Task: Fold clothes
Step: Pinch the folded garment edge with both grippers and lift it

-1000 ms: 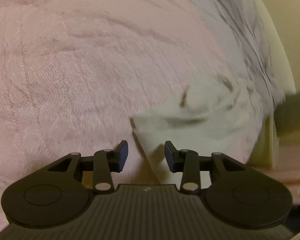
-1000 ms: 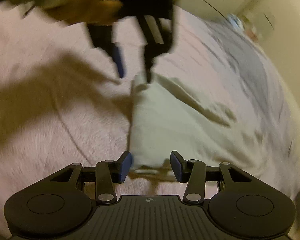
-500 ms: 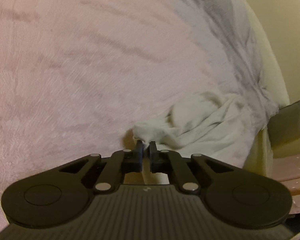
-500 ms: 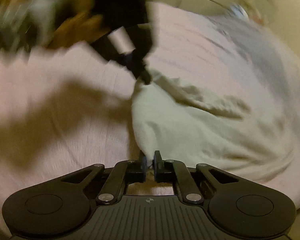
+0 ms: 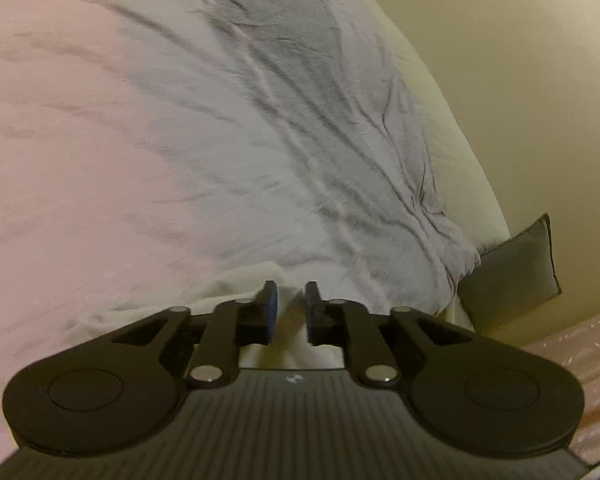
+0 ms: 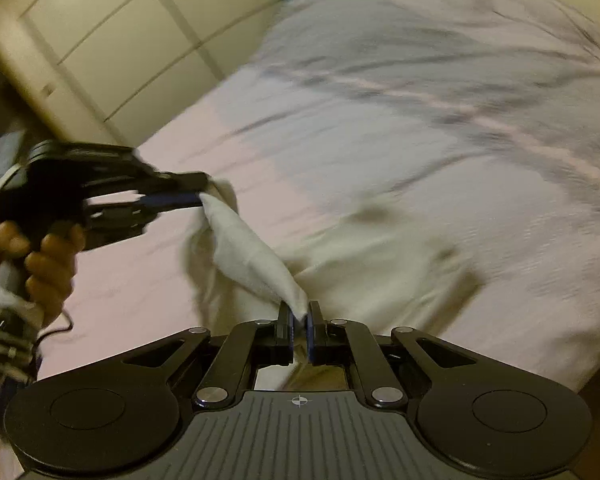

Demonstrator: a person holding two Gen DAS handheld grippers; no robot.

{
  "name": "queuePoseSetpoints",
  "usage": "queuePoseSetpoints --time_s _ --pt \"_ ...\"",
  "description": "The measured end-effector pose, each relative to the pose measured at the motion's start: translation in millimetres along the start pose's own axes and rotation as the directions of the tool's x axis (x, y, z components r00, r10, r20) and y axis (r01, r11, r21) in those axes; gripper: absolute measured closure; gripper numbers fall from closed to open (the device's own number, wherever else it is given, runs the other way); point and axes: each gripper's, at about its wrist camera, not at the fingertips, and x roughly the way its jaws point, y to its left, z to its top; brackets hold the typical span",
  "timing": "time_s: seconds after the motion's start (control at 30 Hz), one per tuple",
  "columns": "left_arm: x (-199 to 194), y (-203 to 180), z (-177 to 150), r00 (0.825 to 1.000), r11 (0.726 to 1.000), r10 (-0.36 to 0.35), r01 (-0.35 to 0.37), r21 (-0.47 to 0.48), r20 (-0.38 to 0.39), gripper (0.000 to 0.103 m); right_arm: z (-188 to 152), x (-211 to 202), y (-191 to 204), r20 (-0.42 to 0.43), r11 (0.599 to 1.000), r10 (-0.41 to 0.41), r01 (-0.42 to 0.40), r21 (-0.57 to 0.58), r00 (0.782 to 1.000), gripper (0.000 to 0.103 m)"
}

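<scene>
Right wrist view shows a white cloth (image 6: pixel 256 256) stretched as a taut ridge between the two grippers, raised off the bed (image 6: pixel 420 128) along that edge while the rest of it lies crumpled on the cover toward the near right corner. The right gripper (image 6: pixel 299 330) has its blue-padded fingers (image 6: pixel 286 328) pressed nearly together with one corner of the cloth pinched between them. The left gripper (image 6: pixel 196 196) enters from the left edge, lying almost level and pointing right, and the other corner of the cloth hangs from its tips; the picture is blurred there. A bare hand (image 6: pixel 40 256) wraps the handle below it, fingers curled around the grip, with a thin cable trailing down near the wrist.

Left wrist view has the left gripper (image 5: pixel 291 312) with a narrow gap between its fingers (image 5: pixel 269 308), and the cloth (image 5: pixel 236 284) sits in and under that gap as a pale fold, so the hold is clearer from the other camera than from this one.

Under the cloth the bed is covered in pink at the near and left side and in wrinkled grey further out. A dark grey cushion (image 5: pixel 512 276) leans at the bed's right edge against a cream wall (image 5: pixel 520 80). Pale cupboard doors (image 6: pixel 112 40) stand beyond the far left corner of the bed.
</scene>
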Motion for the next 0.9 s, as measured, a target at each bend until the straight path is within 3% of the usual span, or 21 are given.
queuePoseSetpoints --time_s 0.1,0.3,0.43,0.5,0.63,0.73,0.77,0.83,0.9 --pt "21 -8 2 0.999 0.999 0.052 -0.052 -0.004 0.015 0.088 15 2 -34 -0.009 0.999 -0.007 0.007 0.036 1.0 0.098" --pt "1 31 -38 0.978 0.975 0.21 -0.211 -0.077 -0.014 0.088 46 7 -103 -0.027 0.994 -0.019 0.022 0.109 0.999 0.099" --pt "-20 50 -63 0.965 0.956 0.263 -0.262 -0.133 -0.01 0.088 58 -10 -94 0.065 0.999 0.023 -0.025 0.025 0.998 0.099" --pt "-20 54 -68 0.959 0.948 0.282 -0.28 -0.152 -0.011 0.088 57 -13 -95 0.085 1.0 0.008 -0.01 0.024 0.996 0.099" --pt "-6 56 -68 0.945 0.938 0.326 -0.325 -0.118 -0.014 0.088 34 14 -128 -0.023 0.981 -0.096 0.099 0.165 0.995 0.099" --pt "-1 44 -56 0.942 0.94 0.335 -0.335 -0.055 -0.009 0.088 30 16 -137 -0.031 0.967 -0.087 0.092 0.239 0.996 0.097" --pt "-2 39 -51 0.945 0.944 0.328 -0.328 -0.031 -0.001 0.088 30 12 -138 -0.025 0.96 -0.079 0.083 0.266 0.997 0.095" --pt "-2 29 -42 0.95 0.95 0.312 -0.312 0.018 0.014 0.087 30 4 -141 -0.013 0.945 -0.063 0.064 0.321 0.998 0.075" --pt "9 17 -29 0.958 0.954 0.288 -0.286 0.086 -0.002 0.074 30 -3 -143 0.0 0.927 -0.048 0.045 0.373 0.999 0.066"
